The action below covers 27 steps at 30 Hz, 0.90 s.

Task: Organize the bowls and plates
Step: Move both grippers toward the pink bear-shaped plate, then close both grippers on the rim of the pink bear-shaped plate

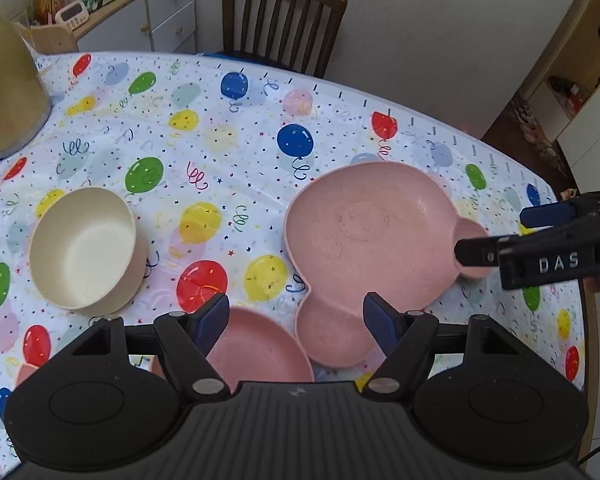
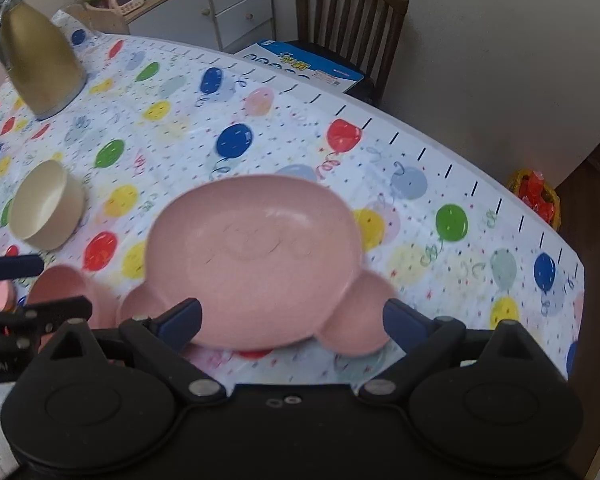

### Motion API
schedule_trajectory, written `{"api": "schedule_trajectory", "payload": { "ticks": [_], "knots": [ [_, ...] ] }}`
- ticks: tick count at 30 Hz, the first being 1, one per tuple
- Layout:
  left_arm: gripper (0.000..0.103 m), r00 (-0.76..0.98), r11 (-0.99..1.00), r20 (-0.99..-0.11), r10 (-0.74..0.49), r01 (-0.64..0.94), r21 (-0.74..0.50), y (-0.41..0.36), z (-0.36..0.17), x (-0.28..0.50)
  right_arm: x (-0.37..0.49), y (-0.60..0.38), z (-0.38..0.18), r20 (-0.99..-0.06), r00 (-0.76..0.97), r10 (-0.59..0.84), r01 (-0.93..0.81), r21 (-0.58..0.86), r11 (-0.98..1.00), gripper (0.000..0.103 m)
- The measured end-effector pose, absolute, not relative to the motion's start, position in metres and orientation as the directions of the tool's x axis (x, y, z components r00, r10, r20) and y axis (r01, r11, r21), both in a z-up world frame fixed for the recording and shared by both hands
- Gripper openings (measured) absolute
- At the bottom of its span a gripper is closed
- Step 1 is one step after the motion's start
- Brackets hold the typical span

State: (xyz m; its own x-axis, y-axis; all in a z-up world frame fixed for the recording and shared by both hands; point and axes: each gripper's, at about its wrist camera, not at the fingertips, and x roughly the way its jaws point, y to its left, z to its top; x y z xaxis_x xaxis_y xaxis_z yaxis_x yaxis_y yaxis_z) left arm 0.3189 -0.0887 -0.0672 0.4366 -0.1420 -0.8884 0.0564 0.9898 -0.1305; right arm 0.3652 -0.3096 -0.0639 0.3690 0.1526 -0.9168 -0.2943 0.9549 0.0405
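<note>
Two handheld grippers are hovering over a table draped in a balloon-print cloth. The left gripper is standing with its jaws spread and nothing between them, above a round pink plate. The right gripper is likewise gaping wide and gripping nothing, poised over a pink plate with two ear-shaped lobes, which is lying just beside the round one. A cream bowl is sitting apart to the left, a gold jug near the far edge.
</note>
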Motion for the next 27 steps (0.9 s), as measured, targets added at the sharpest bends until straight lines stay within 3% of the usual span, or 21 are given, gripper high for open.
{"api": "schedule_trajectory", "payload": {
  "ticks": [5, 19, 24, 27],
  "knots": [
    [0.073, 0.395, 0.991, -0.909, -0.13, 0.012, -0.137, -0.091, -0.091, 0.345, 0.404, -0.321, -0.088, -0.935, 0.326, 0.142, -0.293, 0.043, 0.955, 0.094],
    [0.072, 0.362, 0.989, -0.923, -0.129, -0.015, -0.144, -0.103, -0.126, 0.385, 0.453, -0.322, -0.125, -0.957, 0.259, 0.13, -0.365, 0.028, 0.931, 0.067],
    [0.059, 0.344, 0.989, -0.929, -0.136, -0.004, -0.146, -0.104, -0.133, 0.387, 0.458, -0.329, -0.131, -0.96, 0.24, 0.145, -0.366, 0.049, 0.929, 0.046],
    [0.048, 0.331, 0.987, -0.932, -0.148, -0.008, -0.159, -0.103, -0.137, 0.388, 0.458, -0.332, -0.131, -0.96, 0.229, 0.163, -0.375, 0.068, 0.925, 0.039]
  ]
}}
